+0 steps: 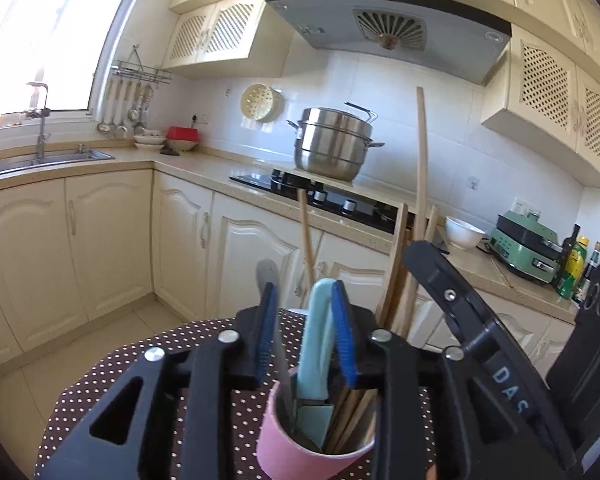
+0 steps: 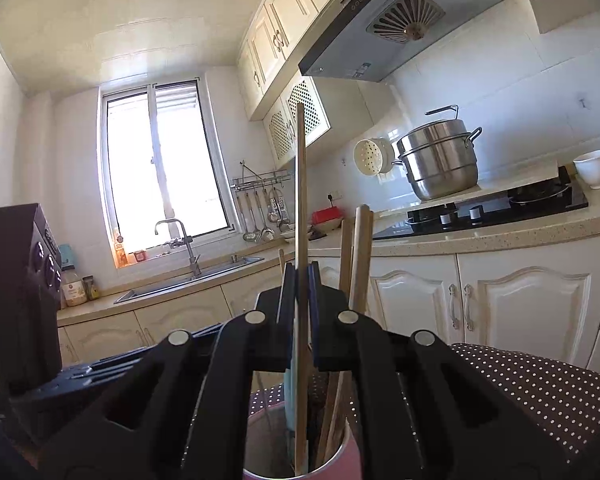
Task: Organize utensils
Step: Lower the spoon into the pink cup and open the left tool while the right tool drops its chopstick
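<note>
A pink cup (image 1: 296, 448) stands on the dotted tablecloth (image 1: 100, 392) just under my left gripper (image 1: 304, 292). Its blue pads stand apart: open. A light blue utensil handle (image 1: 318, 344) rises from the cup between them and leans on the right pad. A silver utensil tip (image 1: 267, 270) shows by the left pad. Several wooden chopsticks (image 1: 398, 280) stand in the cup. My right gripper (image 2: 300, 270) is shut on one tall upright chopstick (image 2: 301, 184), whose lower end reaches into the cup (image 2: 352, 464).
Behind the table runs a counter with a black hob and a steel steamer pot (image 1: 332, 148), a white bowl (image 1: 464, 232), a green appliance (image 1: 528, 248) and bottles. A sink (image 1: 40, 160) sits at the left under the window. Tiled floor lies between table and cabinets.
</note>
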`<act>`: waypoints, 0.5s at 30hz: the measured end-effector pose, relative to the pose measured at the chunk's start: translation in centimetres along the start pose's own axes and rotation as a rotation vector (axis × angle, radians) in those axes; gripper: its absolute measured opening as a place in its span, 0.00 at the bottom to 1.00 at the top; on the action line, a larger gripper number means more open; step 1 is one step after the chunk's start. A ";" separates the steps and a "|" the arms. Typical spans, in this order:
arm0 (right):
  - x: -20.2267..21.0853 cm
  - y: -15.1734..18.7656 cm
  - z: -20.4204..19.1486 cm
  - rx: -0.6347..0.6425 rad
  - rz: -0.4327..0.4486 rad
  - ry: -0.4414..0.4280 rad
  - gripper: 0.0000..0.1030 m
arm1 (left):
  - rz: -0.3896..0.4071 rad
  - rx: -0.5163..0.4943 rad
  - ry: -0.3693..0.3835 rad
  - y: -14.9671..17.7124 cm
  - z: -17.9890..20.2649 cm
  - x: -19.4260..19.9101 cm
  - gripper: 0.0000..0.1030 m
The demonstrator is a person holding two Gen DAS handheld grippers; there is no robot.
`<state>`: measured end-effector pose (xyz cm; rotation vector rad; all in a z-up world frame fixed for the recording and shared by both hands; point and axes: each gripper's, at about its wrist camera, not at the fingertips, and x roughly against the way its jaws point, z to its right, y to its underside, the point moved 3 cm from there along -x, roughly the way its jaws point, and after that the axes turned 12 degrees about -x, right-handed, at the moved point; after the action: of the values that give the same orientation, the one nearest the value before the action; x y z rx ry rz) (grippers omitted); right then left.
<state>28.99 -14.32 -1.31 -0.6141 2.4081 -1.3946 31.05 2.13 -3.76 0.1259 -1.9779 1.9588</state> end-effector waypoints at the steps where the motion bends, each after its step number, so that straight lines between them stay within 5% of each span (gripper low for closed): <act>1: 0.0 0.0 0.0 0.003 -0.003 0.001 0.07 | 0.002 -0.004 -0.009 0.1 0.0 0.0 0.33; 15: 1.4 1.7 -0.8 0.053 -0.048 0.034 0.07 | -0.031 -0.019 -0.065 0.8 -0.7 0.7 0.42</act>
<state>27.06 -13.66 -2.46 -0.6443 2.3896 -1.4949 30.27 2.93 -4.34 0.2168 -2.0228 1.9390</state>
